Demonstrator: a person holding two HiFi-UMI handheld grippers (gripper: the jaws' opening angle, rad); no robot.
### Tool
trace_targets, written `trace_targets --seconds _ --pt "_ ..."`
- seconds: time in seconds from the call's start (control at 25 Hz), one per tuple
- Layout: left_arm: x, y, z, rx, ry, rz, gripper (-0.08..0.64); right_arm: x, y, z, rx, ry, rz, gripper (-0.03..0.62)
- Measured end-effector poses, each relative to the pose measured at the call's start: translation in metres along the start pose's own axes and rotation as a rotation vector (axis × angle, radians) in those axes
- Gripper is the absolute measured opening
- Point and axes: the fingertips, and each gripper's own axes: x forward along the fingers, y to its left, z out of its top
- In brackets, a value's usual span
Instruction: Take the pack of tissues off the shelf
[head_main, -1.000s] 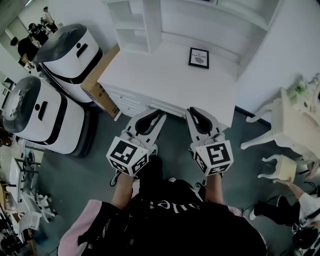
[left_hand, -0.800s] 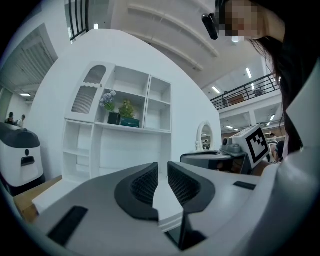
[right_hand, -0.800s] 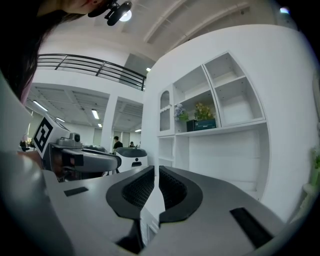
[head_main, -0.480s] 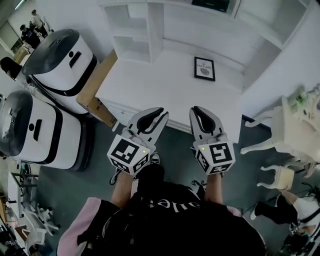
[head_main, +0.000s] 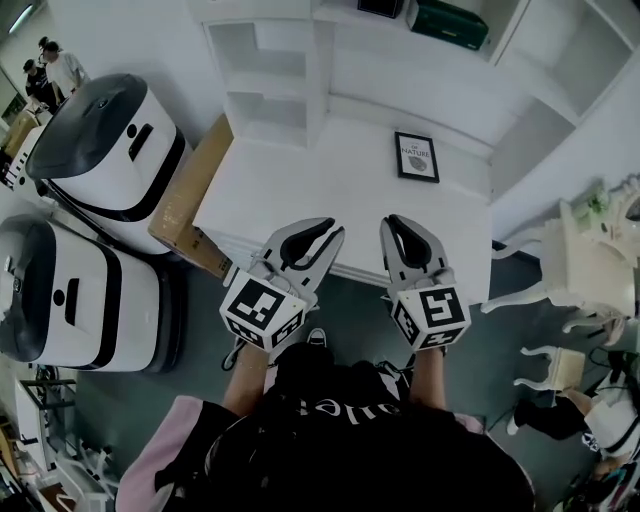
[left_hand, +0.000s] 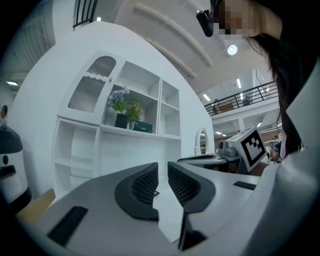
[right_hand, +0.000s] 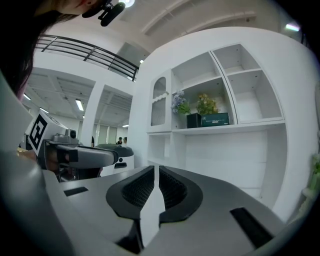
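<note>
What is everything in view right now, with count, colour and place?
shelf unit: one, white, straight ahead
pack of tissues: one, dark green, upper shelf
potted plants: two, lilac and green, left of the pack
framed picture: one, black frame, on the unit's worktop
machines: two, white and black, floor at left
cardboard box: one, brown, against the unit's left side
side table: one, cream, at right
left tool: one, grey, shut, empty
right tool: one, grey, shut, empty

In my right gripper view the tissues (right_hand: 216, 120) sit upper right of centre: 1 dark green oblong pack with pale print, lying flat on a white shelf (right_hand: 250, 127), long side facing out, just right of a dark pot (right_hand: 193, 120). In the head view it's at the top edge, right of centre.
</note>
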Motion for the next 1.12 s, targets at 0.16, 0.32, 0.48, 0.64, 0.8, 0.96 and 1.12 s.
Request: trace_targets --seconds 0.16,0.32,0.48,0.64,0.8,0.96,1.12 --pt "0.003 0.012 0.001 -0.021 -0.018 -0.029 0.069 0.014 0.002 0.001 -0.009 0.015 -0.022 0.064" --pt "0.008 0.022 -0.002 -0.032 -0.019 -0.054 0.069 0.025 0.001 0.002 -0.015 0.028 -0.041 0.064" --pt "0.014 0.031 -0.004 -0.052 -0.02 -0.065 0.071 0.03 -0.006 0.002 -0.02 0.042 -0.061 0.064" --pt "0.022 0.041 -0.005 -0.055 -0.015 -0.064 0.069 0.035 -0.017 0.004 -0.019 0.047 -0.078 0.064" --pt "0.035 0.049 -0.004 -0.044 -0.01 -0.068 0.069 0.042 -0.031 0.008 -0.017 0.038 -0.088 0.064" --pt "0.056 0.06 0.002 -0.01 -0.011 -0.064 0.069 0.054 -0.051 0.012 -0.016 0.023 -0.091 0.064" --pt "0.082 0.072 0.016 0.03 -0.021 -0.067 0.071 0.064 -0.078 0.023 -0.024 0.001 -0.106 0.064"
